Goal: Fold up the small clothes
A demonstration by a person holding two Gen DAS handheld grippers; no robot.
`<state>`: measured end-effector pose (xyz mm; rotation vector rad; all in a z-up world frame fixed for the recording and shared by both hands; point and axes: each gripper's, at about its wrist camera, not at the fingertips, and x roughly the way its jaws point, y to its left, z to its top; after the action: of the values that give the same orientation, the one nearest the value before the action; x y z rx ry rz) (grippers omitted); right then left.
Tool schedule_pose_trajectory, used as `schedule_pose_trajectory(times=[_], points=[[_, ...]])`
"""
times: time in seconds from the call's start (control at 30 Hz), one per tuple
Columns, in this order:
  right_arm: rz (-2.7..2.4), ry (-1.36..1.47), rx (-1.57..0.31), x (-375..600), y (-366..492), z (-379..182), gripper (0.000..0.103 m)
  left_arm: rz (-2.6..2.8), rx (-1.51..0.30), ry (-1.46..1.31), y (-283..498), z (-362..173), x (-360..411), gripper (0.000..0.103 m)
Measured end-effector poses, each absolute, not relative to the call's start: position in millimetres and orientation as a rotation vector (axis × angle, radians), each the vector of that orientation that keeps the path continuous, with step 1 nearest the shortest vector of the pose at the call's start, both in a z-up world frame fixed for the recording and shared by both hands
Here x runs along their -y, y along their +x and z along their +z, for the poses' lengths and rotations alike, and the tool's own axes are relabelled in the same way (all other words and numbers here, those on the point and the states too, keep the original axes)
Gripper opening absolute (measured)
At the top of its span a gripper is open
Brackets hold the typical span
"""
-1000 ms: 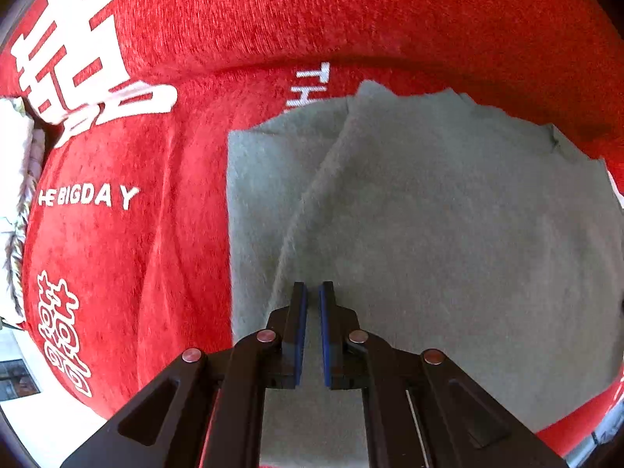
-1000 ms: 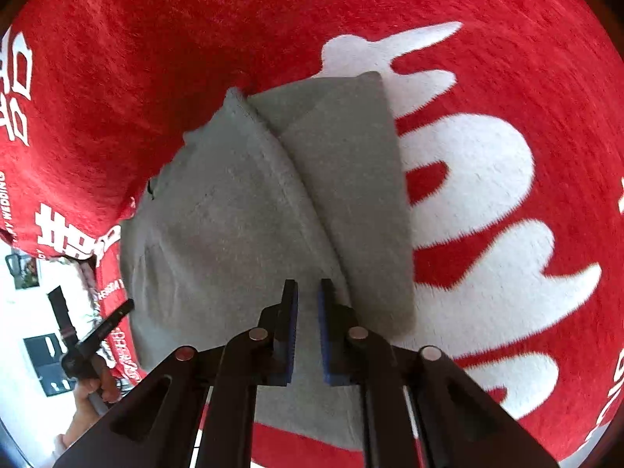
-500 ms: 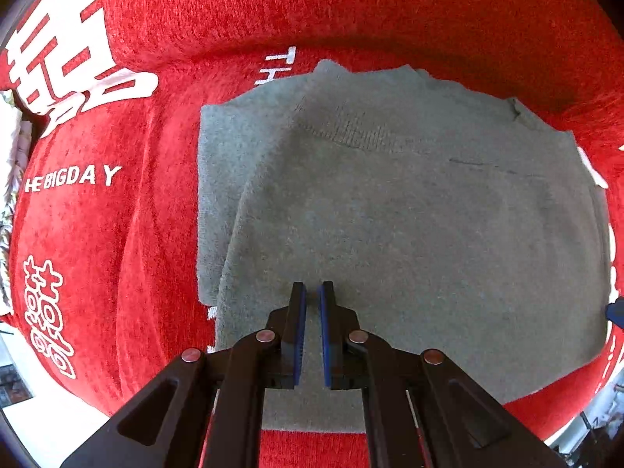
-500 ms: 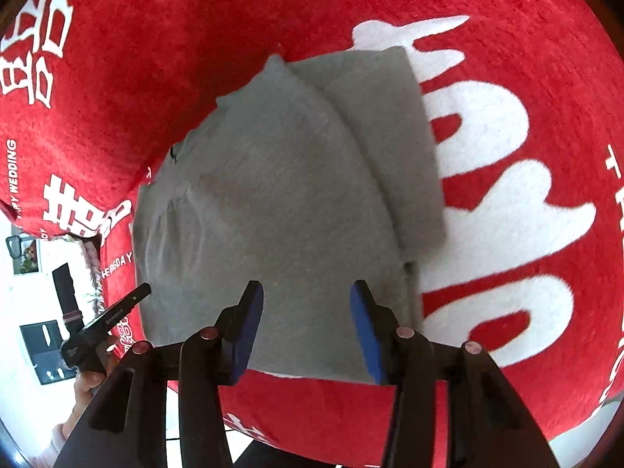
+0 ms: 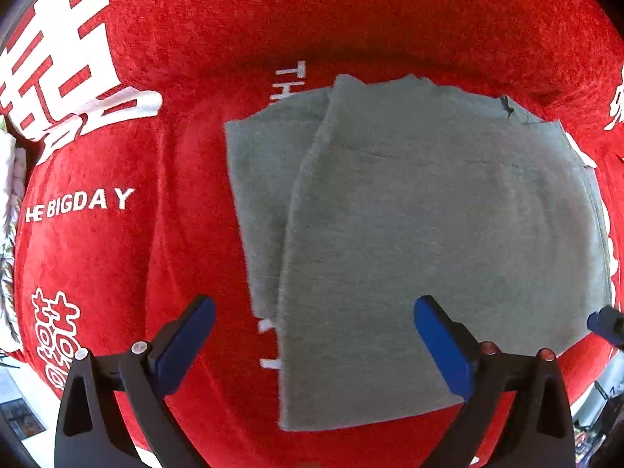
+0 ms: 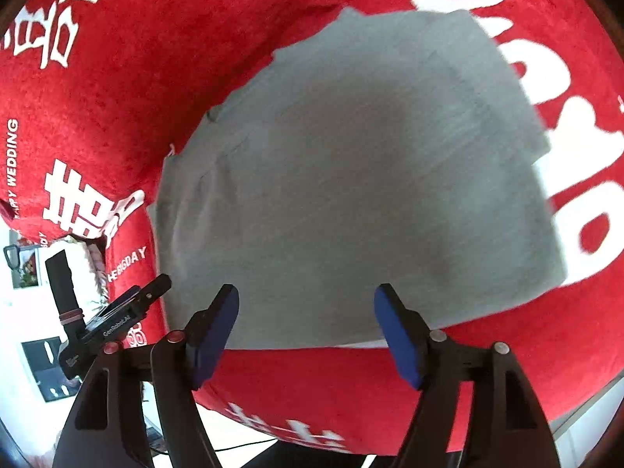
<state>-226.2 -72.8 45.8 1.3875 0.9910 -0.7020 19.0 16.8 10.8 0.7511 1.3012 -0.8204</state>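
Left tongs (image 5: 312, 335): spread wide, nothing pinched; the jaws have just been opening. They point down over the near left part of the grey garment, whose left edge runs between the two blue pads (image 5: 440, 347). The left pad hangs over bare red cloth, the right pad over grey fabric.

Right tongs (image 6: 308, 327): released, empty; these jaws too have just been opening. The garment's near hem lies just beyond the two tips.

Grey garment (image 5: 429, 241): folded, lying flat on the blanket and free of both tools. A narrower under-layer sticks out along its left side in the left wrist view. In the right wrist view (image 6: 351, 179) it fills the middle of the picture and looks blurred.

Red blanket (image 5: 117, 257): fuzzy, printed with white characters and the words "BIGDAY"; it lies under the garment on every side.

Other tool seen: the right tongs' blue tip shows at the right edge of the left wrist view; the left tongs (image 6: 128, 308) show at lower left of the right wrist view, beside the garment's left edge.
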Motion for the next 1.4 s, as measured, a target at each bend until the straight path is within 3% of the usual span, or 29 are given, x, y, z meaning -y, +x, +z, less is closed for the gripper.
schedule_pose_trajectory(times=[0.37,0.73,0.77,0.83,0.87,1.1,1.4], points=[[-0.624,1.420,-0.982,38.8,-160.4,47.0,0.080,-0.766,-1.292,0.766,54.1,8.0,-29.3,0.102],[-0.531,1.353,-0.967,70.6,-56.5,28.4,0.080,-0.821,-1.267,0.639,90.2,17.0,-55.2,0.102],[-0.533,1.345,-0.974,71.2,-48.0,25.3,0.077,-0.833,-1.258,0.623,93.3,19.4,-58.7,0.102],[-0.533,1.331,-0.975,74.1,-27.8,17.1,0.039,-0.837,-1.231,0.581,99.1,23.4,-65.9,0.102],[-0.529,1.330,-0.986,74.7,-19.9,11.4,0.014,-0.835,-1.221,0.564,101.4,25.6,-69.0,0.102],[-0.449,1.270,-1.122,57.4,35.2,-27.5,0.013,-0.773,-1.244,0.606,115.5,17.2,-75.5,0.102],[-0.403,1.262,-1.140,41.0,14.6,-4.3,0.015,-0.698,-1.343,0.584,125.8,4.0,-79.2,0.102]])
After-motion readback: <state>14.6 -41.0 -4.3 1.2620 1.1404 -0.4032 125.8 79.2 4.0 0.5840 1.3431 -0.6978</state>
